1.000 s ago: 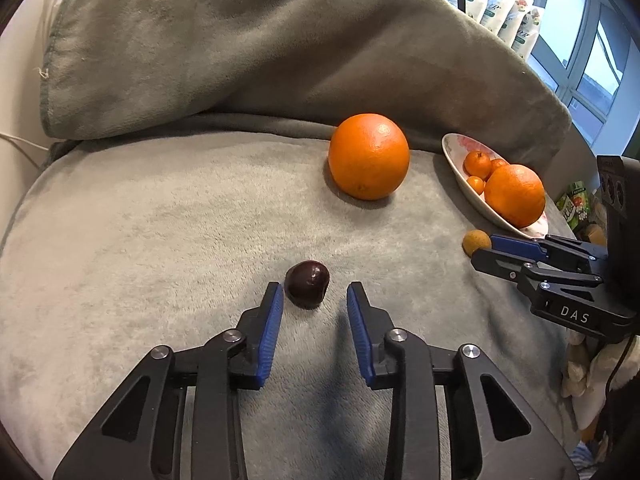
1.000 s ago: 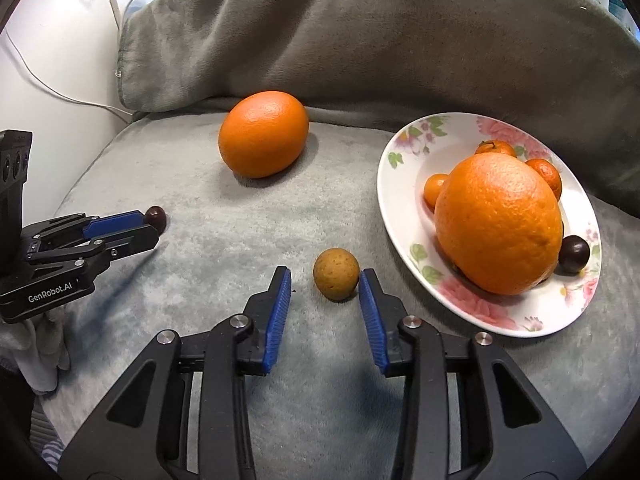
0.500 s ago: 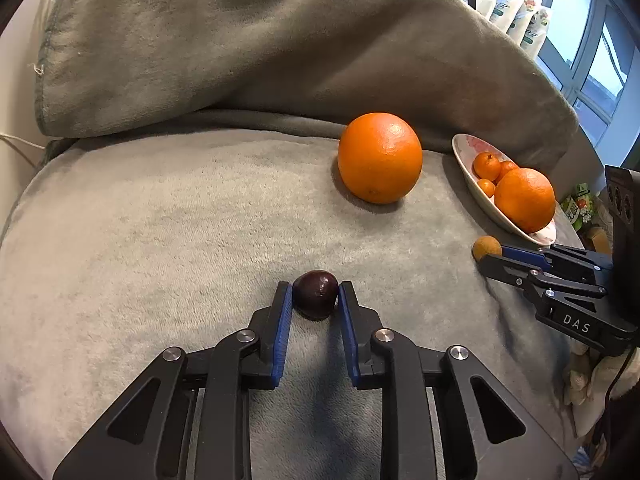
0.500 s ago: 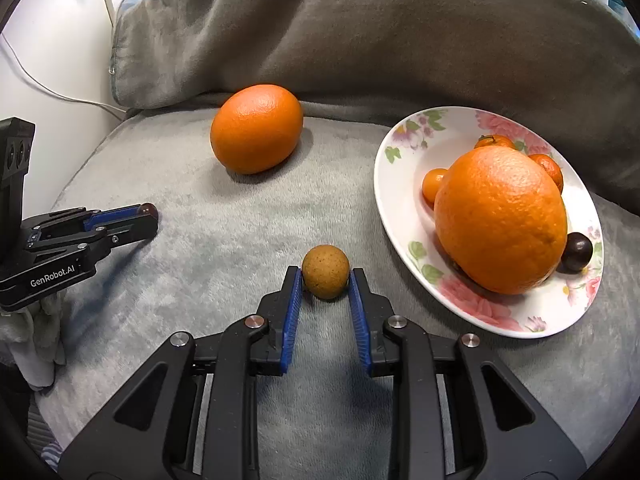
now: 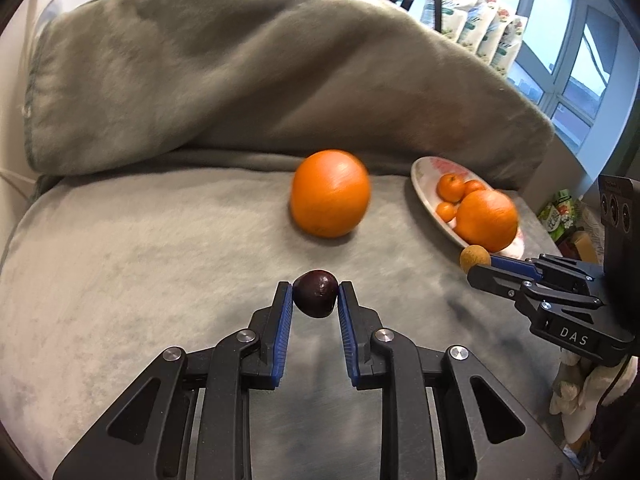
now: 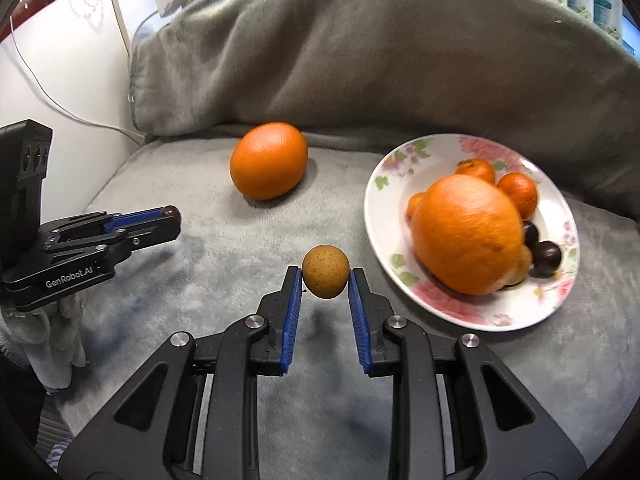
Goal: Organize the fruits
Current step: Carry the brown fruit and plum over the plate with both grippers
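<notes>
Grey blanket (image 6: pixel 208 280) bears a loose orange (image 6: pixel 269 166) far off; plate (image 6: pixel 390 200) right. Left gripper (image 5: pixel 315 300) clamps a dark fruit (image 5: pixel 315 293); right gripper (image 6: pixel 325 278) clamps a brown fruit (image 6: pixel 325 271).

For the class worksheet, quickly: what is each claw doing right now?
Left claw: closed on the dark fruit.
Right claw: closed on the small brown fruit.
</notes>
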Demonstrator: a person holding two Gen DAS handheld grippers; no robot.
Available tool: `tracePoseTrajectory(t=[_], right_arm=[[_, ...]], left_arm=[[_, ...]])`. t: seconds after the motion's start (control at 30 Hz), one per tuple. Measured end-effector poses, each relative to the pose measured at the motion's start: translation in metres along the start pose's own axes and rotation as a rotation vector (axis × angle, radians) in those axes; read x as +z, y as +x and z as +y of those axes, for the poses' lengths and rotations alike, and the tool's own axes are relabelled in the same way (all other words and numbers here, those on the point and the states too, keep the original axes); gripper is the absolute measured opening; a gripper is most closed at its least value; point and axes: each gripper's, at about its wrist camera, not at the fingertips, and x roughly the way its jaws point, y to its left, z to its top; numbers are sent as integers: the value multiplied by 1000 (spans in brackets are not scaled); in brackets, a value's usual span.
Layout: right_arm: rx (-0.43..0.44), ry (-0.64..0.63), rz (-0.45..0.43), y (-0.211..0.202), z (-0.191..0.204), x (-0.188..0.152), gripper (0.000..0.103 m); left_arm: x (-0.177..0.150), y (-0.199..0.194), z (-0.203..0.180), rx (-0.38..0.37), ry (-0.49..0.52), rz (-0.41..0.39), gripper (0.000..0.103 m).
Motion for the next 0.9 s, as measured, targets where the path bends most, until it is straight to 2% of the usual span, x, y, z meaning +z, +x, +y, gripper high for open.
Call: tracePoseTrajectory(t=[0.43,0.9], right_arm=[[-40,49,-73,-38,-37,-1,25],[-90,110,-114,-52,-83,5,25]], left_arm=[[26,13,-44,-63,48,-25,21],[60,48,-83,-104,85,-28,21]])
